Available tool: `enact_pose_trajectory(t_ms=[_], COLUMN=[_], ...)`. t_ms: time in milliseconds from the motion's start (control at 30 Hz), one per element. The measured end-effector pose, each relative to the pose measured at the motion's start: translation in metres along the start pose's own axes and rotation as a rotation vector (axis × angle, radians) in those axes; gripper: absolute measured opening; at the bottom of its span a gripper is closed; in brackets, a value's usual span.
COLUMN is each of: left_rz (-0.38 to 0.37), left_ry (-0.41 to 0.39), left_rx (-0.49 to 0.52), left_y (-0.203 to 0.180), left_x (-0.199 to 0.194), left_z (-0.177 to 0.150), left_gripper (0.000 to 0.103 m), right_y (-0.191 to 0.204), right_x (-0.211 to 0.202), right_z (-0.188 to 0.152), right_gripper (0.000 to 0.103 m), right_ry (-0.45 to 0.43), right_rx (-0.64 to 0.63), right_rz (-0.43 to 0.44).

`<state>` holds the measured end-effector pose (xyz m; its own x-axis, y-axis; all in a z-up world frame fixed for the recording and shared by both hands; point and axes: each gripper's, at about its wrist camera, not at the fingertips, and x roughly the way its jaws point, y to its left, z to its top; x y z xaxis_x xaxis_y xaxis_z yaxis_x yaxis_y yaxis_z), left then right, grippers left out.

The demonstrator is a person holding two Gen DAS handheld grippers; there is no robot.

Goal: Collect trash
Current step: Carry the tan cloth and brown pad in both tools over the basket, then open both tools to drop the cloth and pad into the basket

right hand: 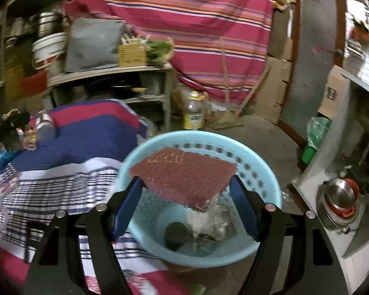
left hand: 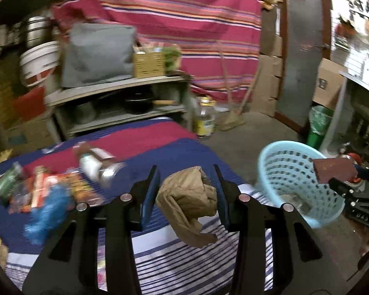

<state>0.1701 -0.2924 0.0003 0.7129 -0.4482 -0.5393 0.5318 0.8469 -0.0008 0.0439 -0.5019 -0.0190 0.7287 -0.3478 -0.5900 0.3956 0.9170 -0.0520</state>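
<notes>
Pinching the crumpled brown paper bag [left hand: 187, 196], light and soft, above the striped bed [left hand: 160, 145] beside the blue basket [left hand: 278, 152], the left gripper [left hand: 187, 191] gripped its bulk, while the right gripper [right hand: 185, 194] clamped a stiff red scouring pad [right hand: 184, 174] by its edges over the basket.

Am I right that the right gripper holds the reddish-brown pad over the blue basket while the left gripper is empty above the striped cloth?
Not quite. The left gripper is not empty: the left wrist view shows a crumpled brown paper bag between its fingers, above the striped cloth. The rest stands: the right gripper holds the reddish-brown pad over the blue basket.
</notes>
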Motion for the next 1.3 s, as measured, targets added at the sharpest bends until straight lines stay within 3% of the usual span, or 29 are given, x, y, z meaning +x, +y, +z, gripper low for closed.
enact_pose_trajectory(t_ms=[167,467,700,733,833,967,1167,1300], left_rz=[-0.065,-0.159,-0.193,-0.199,-0.184,-0.181,-0.098,-0.025], left_ry=[0.012,0.013,0.042,0.046,0.034,0.045,0.019,-0.028], left_rx=[0.039,0.124,0.156,0.157,0.143,0.101,0.063,0.063], left_y=[-0.052,-0.126,-0.153,-0.155,-0.153,-0.136,-0.097,-0.071], left_x=[0.027,0.056,0.073,0.075,0.076,0.076,0.061,0.033], left_z=[0.007,0.016,0.017,0.017,0.020,0.025,0.024,0.020], left_gripper=[0.041,0.042,0.043,0.048,0.070,0.075,0.085,0.096], right_y=[-0.025,-0.060,-0.084,-0.085,-0.085,-0.081,-0.069,-0.058], right_x=[0.006,0.012,0.013,0.015,0.021,0.028,0.029,0.024], right_z=[-0.001,-0.005,-0.013,-0.014,-0.014,-0.013,-0.014,-0.014], right_gripper=[0.073,0.073,0.068,0.068,0.063,0.062,0.063,0.072], right_ry=[-0.017,-0.024,-0.014,-0.012,-0.006,0.014,0.024,0.019], right_rx=[0.012,0.075,0.132,0.131,0.126,0.117,0.104,0.103], right_rz=[-0.076,-0.106,-0.115,-0.117,-0.111,-0.098,-0.082,-0.062])
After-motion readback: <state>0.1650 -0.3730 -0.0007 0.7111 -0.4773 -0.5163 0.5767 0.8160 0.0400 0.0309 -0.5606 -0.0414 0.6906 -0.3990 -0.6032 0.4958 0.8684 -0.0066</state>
